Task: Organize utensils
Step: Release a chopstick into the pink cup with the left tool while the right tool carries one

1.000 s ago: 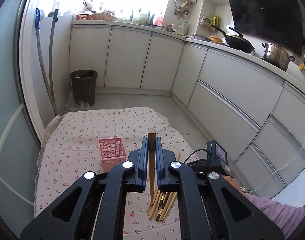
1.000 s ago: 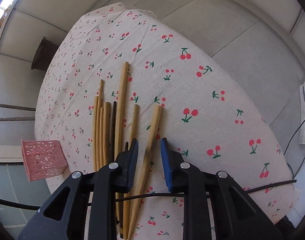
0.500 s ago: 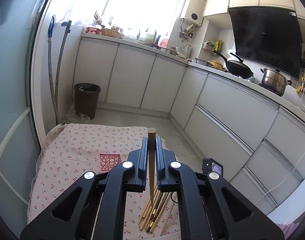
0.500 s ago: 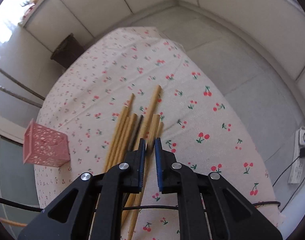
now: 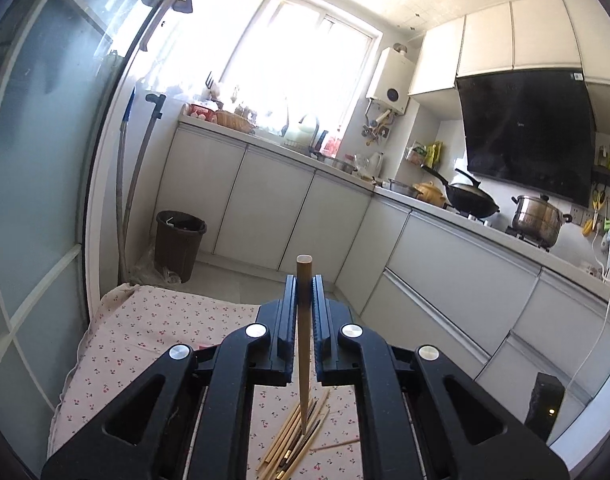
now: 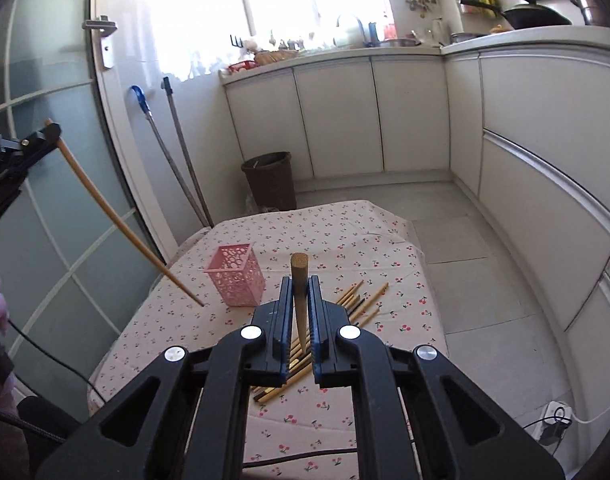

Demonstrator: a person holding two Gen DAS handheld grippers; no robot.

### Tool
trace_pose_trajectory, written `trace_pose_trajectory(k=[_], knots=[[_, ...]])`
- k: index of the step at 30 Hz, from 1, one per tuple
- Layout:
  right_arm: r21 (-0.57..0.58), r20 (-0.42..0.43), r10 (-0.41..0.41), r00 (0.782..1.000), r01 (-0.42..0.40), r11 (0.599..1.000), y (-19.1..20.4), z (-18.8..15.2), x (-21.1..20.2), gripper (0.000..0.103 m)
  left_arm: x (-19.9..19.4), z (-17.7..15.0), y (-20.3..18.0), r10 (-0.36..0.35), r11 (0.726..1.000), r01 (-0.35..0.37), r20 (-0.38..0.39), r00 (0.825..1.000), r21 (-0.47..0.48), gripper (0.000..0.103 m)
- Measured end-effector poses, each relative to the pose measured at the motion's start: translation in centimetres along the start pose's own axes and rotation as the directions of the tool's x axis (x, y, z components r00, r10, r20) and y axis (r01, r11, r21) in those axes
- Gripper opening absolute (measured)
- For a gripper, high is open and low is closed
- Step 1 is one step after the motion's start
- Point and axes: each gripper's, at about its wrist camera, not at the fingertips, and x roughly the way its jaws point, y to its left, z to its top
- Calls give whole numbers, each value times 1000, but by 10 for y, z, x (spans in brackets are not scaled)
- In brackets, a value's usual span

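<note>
My left gripper [image 5: 303, 300] is shut on a wooden chopstick [image 5: 303, 344] and holds it high above the table, tip down. It shows at the far left of the right wrist view [image 6: 49, 132], its chopstick [image 6: 121, 222] slanting down toward the pink perforated holder [image 6: 236, 280]. My right gripper [image 6: 299, 298] is shut on another wooden chopstick [image 6: 299, 292], lifted above the pile of loose chopsticks [image 6: 345, 312] that lies on the cherry-print tablecloth [image 6: 329, 232]. The pile also shows under the left gripper [image 5: 297, 436].
A brown bin [image 6: 271, 180] stands on the floor beyond the table. Two mop handles [image 6: 177, 152] lean by the glass door. White cabinets [image 6: 525, 140] run along the right. A power strip [image 6: 555, 426] lies on the floor.
My right gripper closed on a chopstick from the pile and raised it, tilting up to face the room. My left gripper rose higher with its chopstick.
</note>
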Motion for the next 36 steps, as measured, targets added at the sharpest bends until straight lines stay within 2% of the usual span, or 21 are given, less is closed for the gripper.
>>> trace_pose_trajectory(k=[3,9,14,18,22,25,30,36], knots=[[-42,70,51,996,-49,998,16,14,-31,8,-2,4,3,4,999,-4,0,1000,-34,7],[-161,172,164,971,-137,977,62,35,-86,8,-15,12,9,20,998,-18,33,999,-54,7],[-190,193,232,953,-195,962,90,41,-115,8,-27,17,19,8,997,-3,59,998,-83,7],[-208,195,285,938,-244,947,116,28,-135,8,-30,17,23,2,996,4,72,997,-85,7],[-235,169,314,934,-272,933,143,11,-124,8,-31,15,28,20,997,-14,75,997,-76,7],[-228,182,347,920,-304,925,153,12,-109,8,-34,18,39,65,995,-59,81,995,-77,7],[-193,247,391,886,-351,916,147,36,-76,8,-26,20,64,187,980,-182,56,981,-82,7],[-199,241,432,869,-392,898,141,71,-16,8,1,33,65,292,955,-289,49,955,-59,7]])
